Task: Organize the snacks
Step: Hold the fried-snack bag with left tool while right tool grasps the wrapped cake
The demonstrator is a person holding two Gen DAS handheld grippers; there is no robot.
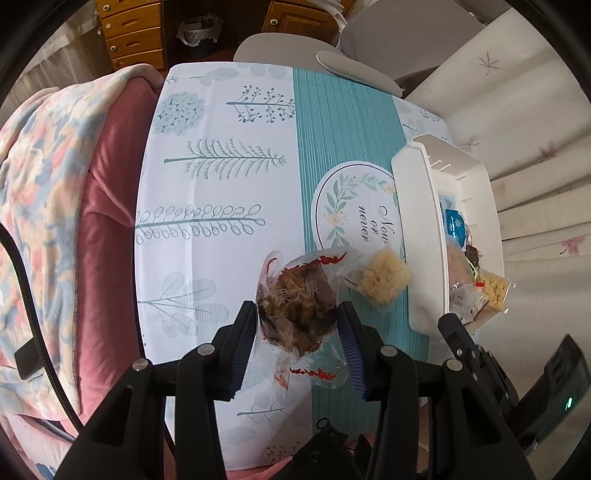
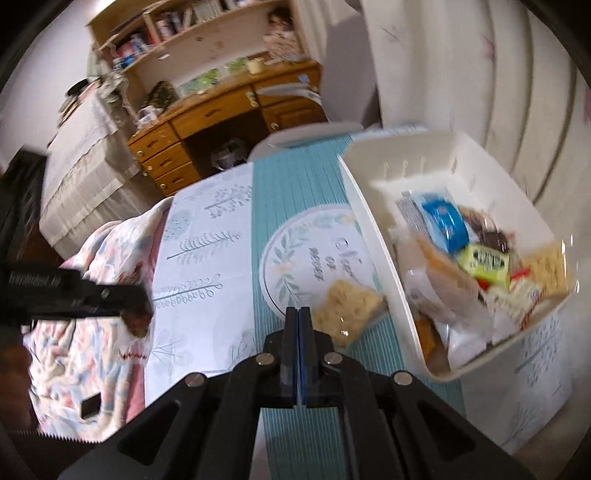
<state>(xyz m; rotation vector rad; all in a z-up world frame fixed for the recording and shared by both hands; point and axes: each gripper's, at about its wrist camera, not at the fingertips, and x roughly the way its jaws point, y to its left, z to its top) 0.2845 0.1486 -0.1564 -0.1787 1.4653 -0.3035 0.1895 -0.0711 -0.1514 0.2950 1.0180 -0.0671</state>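
My left gripper point(image 1: 298, 314) is shut on a clear packet of dark brown snack point(image 1: 297, 295) with red print, held above the table. In the right wrist view that same packet point(image 2: 138, 321) shows at the left edge with the other gripper's finger on it. A pale yellow cracker packet point(image 1: 384, 280) lies on the teal stripe beside the white basket point(image 1: 417, 221). My right gripper point(image 2: 299, 312) is shut and empty, just left of the cracker packet point(image 2: 349, 308). The basket point(image 2: 369, 206) holds several wrapped snacks, among them a blue packet point(image 2: 443, 218) and a green one point(image 2: 484, 262).
The table wears a white cloth with plant prints and a teal runner point(image 1: 332, 147). A pink bed with a floral blanket point(image 1: 48, 206) borders its left side, with a phone point(image 1: 27, 358) on it. Grey chairs point(image 1: 369, 33) and a wooden desk point(image 2: 221, 122) stand beyond the far end.
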